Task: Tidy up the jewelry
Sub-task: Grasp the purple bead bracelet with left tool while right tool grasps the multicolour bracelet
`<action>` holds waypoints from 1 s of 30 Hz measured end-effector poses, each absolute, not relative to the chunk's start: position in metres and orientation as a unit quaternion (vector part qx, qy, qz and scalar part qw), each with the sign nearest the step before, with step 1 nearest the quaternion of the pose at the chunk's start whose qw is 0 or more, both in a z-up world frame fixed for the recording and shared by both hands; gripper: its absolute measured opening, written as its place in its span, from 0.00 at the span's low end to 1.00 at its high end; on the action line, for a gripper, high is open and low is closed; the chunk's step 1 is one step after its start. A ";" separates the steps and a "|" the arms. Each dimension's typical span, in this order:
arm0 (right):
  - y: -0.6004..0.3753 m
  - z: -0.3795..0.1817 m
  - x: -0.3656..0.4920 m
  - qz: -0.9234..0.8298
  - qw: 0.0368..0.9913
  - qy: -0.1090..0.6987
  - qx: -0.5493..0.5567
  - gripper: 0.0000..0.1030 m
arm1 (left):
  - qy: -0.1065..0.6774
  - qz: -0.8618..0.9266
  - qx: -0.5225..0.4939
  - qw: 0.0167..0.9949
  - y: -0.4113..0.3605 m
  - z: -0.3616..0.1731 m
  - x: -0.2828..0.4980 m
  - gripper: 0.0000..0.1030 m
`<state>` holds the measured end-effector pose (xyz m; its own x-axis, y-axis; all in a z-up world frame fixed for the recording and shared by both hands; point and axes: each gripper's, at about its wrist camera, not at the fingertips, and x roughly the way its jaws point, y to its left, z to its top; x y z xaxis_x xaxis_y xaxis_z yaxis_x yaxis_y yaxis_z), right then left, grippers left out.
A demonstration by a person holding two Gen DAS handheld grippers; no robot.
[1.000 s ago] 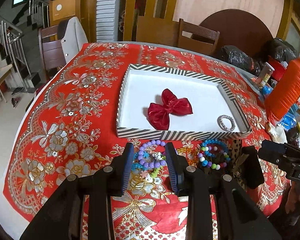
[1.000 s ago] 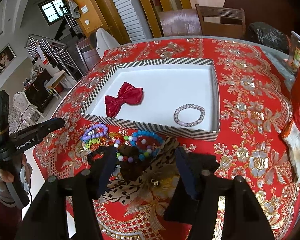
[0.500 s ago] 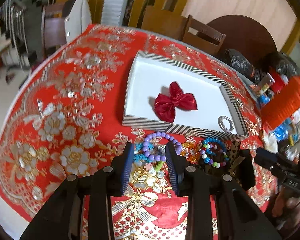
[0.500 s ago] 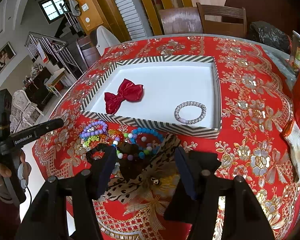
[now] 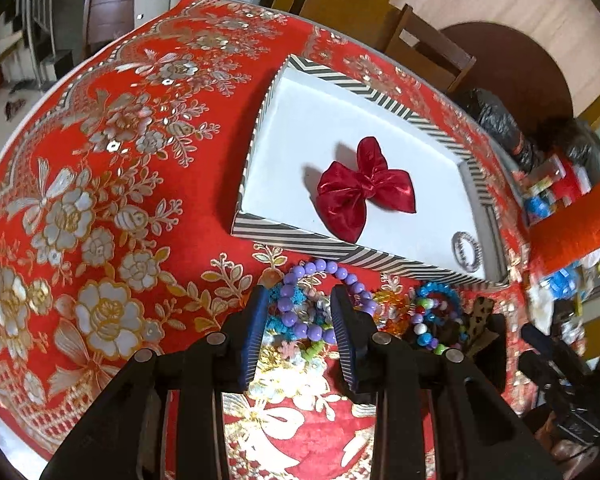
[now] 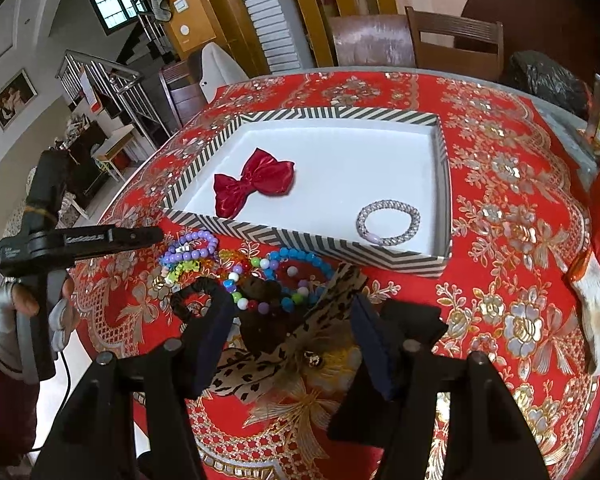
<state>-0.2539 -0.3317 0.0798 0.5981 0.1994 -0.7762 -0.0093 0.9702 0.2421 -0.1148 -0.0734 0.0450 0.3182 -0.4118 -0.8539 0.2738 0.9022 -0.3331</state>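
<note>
Left claw (image 5: 298, 300) apart over purple round-bead bracelet (image 5: 320, 300) (right claw (image 6: 290, 312) also apart); next: clamp, move to striped white tray (image 5: 340, 250).

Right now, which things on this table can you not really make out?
- Leopard-print bow: right view, ends hidden behind the right gripper.
- Purple bead bracelet: left view, partly behind a finger of the left gripper.
- Clutter beyond the striped box: left view, blurred and cut off.
</note>
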 end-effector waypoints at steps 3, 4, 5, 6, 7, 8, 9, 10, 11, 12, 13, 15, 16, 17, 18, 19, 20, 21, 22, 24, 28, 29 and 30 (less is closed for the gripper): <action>-0.333 0.078 -0.253 0.059 0.887 0.445 0.110 0.61 | 0.554 -0.208 -0.043 0.805 -0.081 0.040 -0.111 0.27; -0.333 0.077 -0.252 0.060 0.887 0.445 0.112 0.61 | 0.556 -0.206 -0.039 0.804 -0.082 0.039 -0.110 0.27; -0.334 0.077 -0.252 0.060 0.886 0.444 0.114 0.61 | 0.558 -0.201 -0.034 0.805 -0.084 0.037 -0.109 0.27; -0.334 0.076 -0.252 0.060 0.887 0.444 0.116 0.61 | 0.561 -0.197 -0.031 0.804 -0.086 0.034 -0.107 0.27; -0.335 0.076 -0.252 0.060 0.887 0.442 0.121 0.61 | 0.563 -0.195 -0.031 0.803 -0.086 0.032 -0.104 0.27; -0.336 0.075 -0.251 0.061 0.887 0.441 0.126 0.61 | 0.565 -0.193 -0.032 0.802 -0.087 0.031 -0.102 0.27; -0.338 0.074 -0.251 0.063 0.886 0.441 0.131 0.61 | 0.566 -0.192 -0.032 0.801 -0.087 0.029 -0.100 0.27; -0.338 0.074 -0.251 0.064 0.885 0.442 0.133 0.61 | 0.567 -0.193 -0.032 0.800 -0.088 0.028 -0.098 0.27; -0.337 0.073 -0.250 0.064 0.884 0.443 0.132 0.61 | 0.567 -0.193 -0.030 0.800 -0.090 0.027 -0.096 0.27; -0.337 0.072 -0.250 0.062 0.885 0.444 0.130 0.61 | 0.570 -0.194 -0.025 0.798 -0.092 0.025 -0.094 0.27; -0.337 0.072 -0.250 0.061 0.885 0.444 0.129 0.61 | 0.573 -0.194 -0.023 0.796 -0.094 0.023 -0.093 0.27; -0.337 0.072 -0.250 0.062 0.885 0.443 0.131 0.61 | 0.573 -0.194 -0.019 0.796 -0.097 0.021 -0.091 0.27; -0.337 0.072 -0.250 0.061 0.885 0.443 0.132 0.61 | 0.575 -0.195 -0.017 0.794 -0.099 0.020 -0.090 0.26; -0.338 0.072 -0.249 0.059 0.885 0.443 0.131 0.61 | 0.579 -0.197 -0.019 0.791 -0.100 0.018 -0.089 0.26; -0.338 0.071 -0.249 0.058 0.885 0.443 0.131 0.61 | 0.583 -0.198 -0.023 0.788 -0.101 0.016 -0.087 0.22; -0.339 0.071 -0.249 0.057 0.885 0.444 0.132 0.61 | 0.580 -0.196 -0.020 0.791 -0.102 0.016 -0.088 0.17; -0.340 0.071 -0.249 0.056 0.884 0.444 0.133 0.61 | 0.579 -0.196 -0.016 0.791 -0.103 0.016 -0.089 0.14; -0.341 0.070 -0.249 0.055 0.884 0.444 0.135 0.61 | 0.579 -0.197 -0.012 0.791 -0.104 0.015 -0.089 0.12; -0.342 0.070 -0.249 0.054 0.884 0.444 0.136 0.61 | 0.577 -0.199 -0.009 0.792 -0.105 0.015 -0.089 0.06; -0.343 0.069 -0.249 0.052 0.884 0.444 0.138 0.61 | 0.578 -0.205 -0.012 0.789 -0.106 0.016 -0.090 0.05; -0.345 0.067 -0.248 0.050 0.882 0.447 0.139 0.61 | 0.560 -0.218 -0.034 0.799 -0.097 0.033 -0.096 0.05; -0.346 0.067 -0.248 0.049 0.882 0.447 0.139 0.61 | 0.555 -0.221 -0.037 0.801 -0.096 0.038 -0.098 0.05; -0.346 0.067 -0.248 0.049 0.882 0.447 0.140 0.62 | 0.551 -0.224 -0.038 0.803 -0.094 0.042 -0.100 0.05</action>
<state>-0.2477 -0.3462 0.0671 0.5950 0.2105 -0.7757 0.0392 0.9564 0.2896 -0.0999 -0.0945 0.0420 0.2923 -0.4009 -0.8682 0.3173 0.8971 -0.3075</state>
